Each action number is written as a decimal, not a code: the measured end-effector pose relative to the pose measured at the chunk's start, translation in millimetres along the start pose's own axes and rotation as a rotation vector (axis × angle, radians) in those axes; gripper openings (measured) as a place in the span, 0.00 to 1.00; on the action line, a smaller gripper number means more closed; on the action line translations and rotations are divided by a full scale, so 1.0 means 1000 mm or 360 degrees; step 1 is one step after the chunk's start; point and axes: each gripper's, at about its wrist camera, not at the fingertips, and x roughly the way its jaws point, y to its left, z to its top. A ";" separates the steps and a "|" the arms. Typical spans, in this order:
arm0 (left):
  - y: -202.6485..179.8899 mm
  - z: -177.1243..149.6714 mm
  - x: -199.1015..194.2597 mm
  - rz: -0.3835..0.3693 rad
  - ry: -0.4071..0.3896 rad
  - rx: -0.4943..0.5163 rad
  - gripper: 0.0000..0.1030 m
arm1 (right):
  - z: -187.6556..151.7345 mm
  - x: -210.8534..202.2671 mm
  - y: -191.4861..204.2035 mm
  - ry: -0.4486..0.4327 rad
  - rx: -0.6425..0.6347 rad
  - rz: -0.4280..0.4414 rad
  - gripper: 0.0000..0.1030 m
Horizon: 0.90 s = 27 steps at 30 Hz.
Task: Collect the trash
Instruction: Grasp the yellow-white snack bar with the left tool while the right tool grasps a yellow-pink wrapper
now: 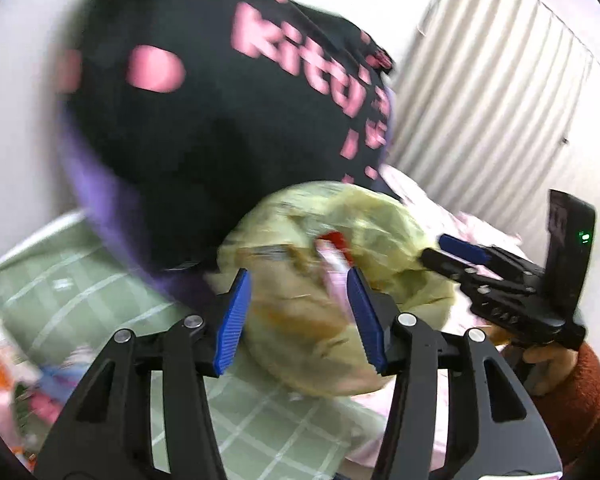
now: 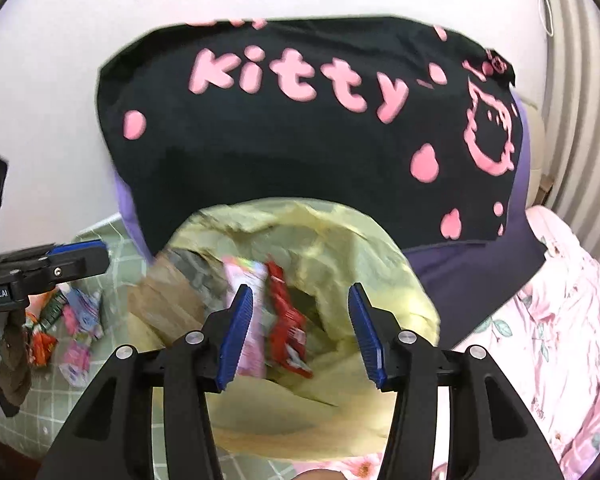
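A pale yellow plastic bag (image 1: 332,272) lies open on the bed, also in the right wrist view (image 2: 340,248). Inside it I see a red wrapper (image 2: 286,320), a pink wrapper (image 2: 246,280) and brown paper (image 2: 164,300). My left gripper (image 1: 298,320) is open, its blue pads either side of the bag's near part. My right gripper (image 2: 300,332) is open over the bag's mouth; in the left wrist view it (image 1: 460,252) sits at the bag's right edge. Several loose wrappers (image 2: 76,320) lie on the green checked sheet.
A black "kitty" pillow (image 2: 308,128) on a purple one (image 2: 500,264) stands behind the bag against the white wall. A pink floral blanket (image 2: 560,320) lies at the right. Loose wrappers (image 1: 8,376) also show at the left of the green sheet (image 1: 80,288).
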 end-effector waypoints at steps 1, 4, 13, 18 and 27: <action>0.008 -0.003 -0.008 0.0041 -0.0024 -0.0009 0.46 | 0.002 -0.002 0.009 -0.0023 -0.0007 0.0013 0.45; 0.037 -0.015 -0.042 0.0232 -0.0110 -0.0064 0.46 | 0.007 -0.006 0.038 -0.0083 -0.0053 0.0062 0.46; 0.158 -0.072 -0.147 0.0799 -0.0339 -0.0491 0.46 | 0.009 0.015 0.127 -0.0036 -0.0186 0.0403 0.53; 0.223 -0.120 -0.199 0.1077 -0.0312 -0.0702 0.46 | 0.006 0.030 0.175 0.0051 -0.0354 0.0509 0.53; 0.250 -0.194 -0.238 0.1149 -0.0297 -0.0954 0.46 | -0.021 0.064 0.263 0.0252 -0.0528 0.0774 0.53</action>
